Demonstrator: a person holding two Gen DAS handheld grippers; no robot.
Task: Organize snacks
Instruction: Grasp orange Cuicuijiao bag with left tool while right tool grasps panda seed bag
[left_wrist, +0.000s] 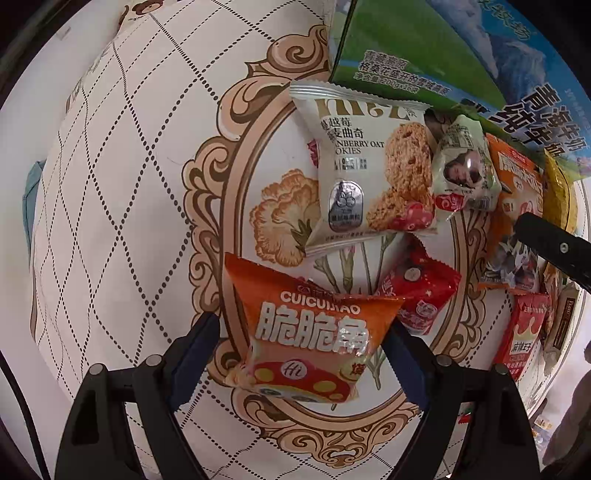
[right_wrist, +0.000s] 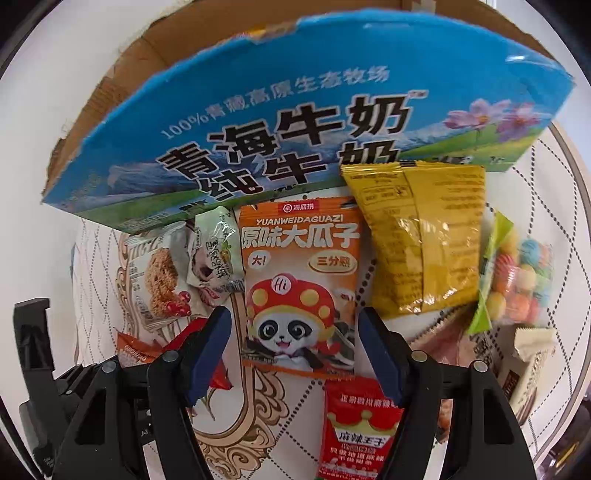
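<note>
Left gripper (left_wrist: 303, 347) jaws apart, straddling orange chip bag (left_wrist: 306, 332), lower centre. Right gripper (right_wrist: 293, 347) jaws apart around seed packet (right_wrist: 300, 284), centre, pads apparently clear. Best squeeze mid-bag, avoid neighbours, lift into milk box (right_wrist: 280, 122) at top.

left wrist: close, looking down at tablecloth (left_wrist: 110, 184) | right wrist: close, downward | shared: cookie packet (left_wrist: 365, 166) (right_wrist: 162, 280)

White tablecloth (left_wrist: 129, 184) with dotted diamond lattice and tan scrollwork; blue-and-green milk carton (right_wrist: 295, 122); orange sunflower-seed packet (right_wrist: 299, 284) bearing a panda; plain yellow packet (right_wrist: 428, 240); multicoloured candy bag (right_wrist: 521, 280).
</note>
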